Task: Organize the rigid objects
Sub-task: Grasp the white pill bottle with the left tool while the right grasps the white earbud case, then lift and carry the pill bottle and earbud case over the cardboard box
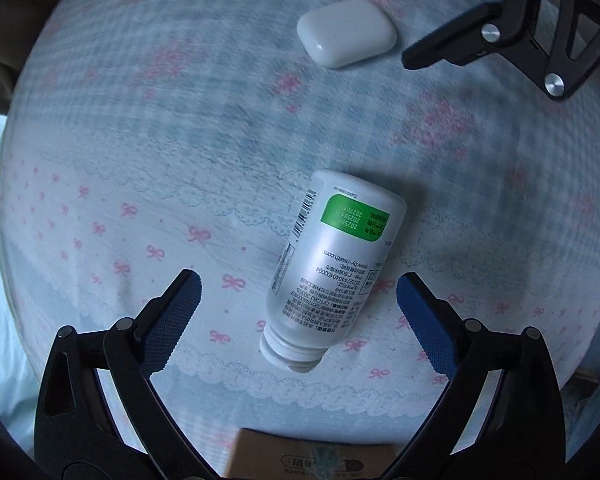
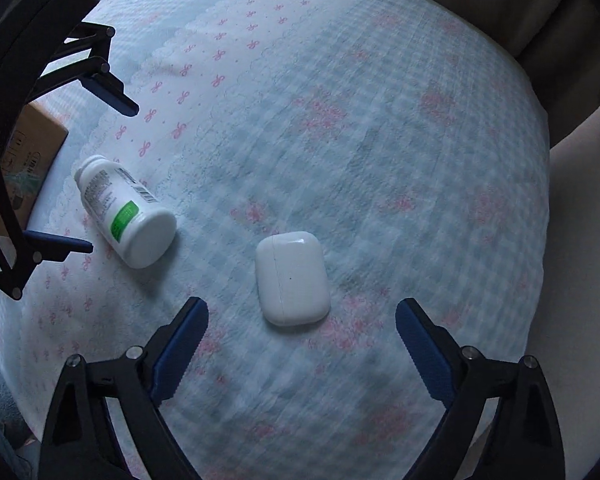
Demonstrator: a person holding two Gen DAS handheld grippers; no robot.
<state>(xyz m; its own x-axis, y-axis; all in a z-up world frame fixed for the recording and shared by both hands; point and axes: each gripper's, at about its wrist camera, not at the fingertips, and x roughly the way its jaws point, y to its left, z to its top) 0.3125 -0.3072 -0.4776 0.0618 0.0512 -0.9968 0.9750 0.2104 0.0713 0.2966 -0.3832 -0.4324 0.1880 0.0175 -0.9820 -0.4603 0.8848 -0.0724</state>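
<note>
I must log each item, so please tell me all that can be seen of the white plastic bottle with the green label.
The white plastic bottle with the green label lies on its side on the checked cloth with pink bows. It has no cap; its threaded neck is bare. Small print and a barcode cover its body. The open left gripper hangs around it, not touching.
</note>
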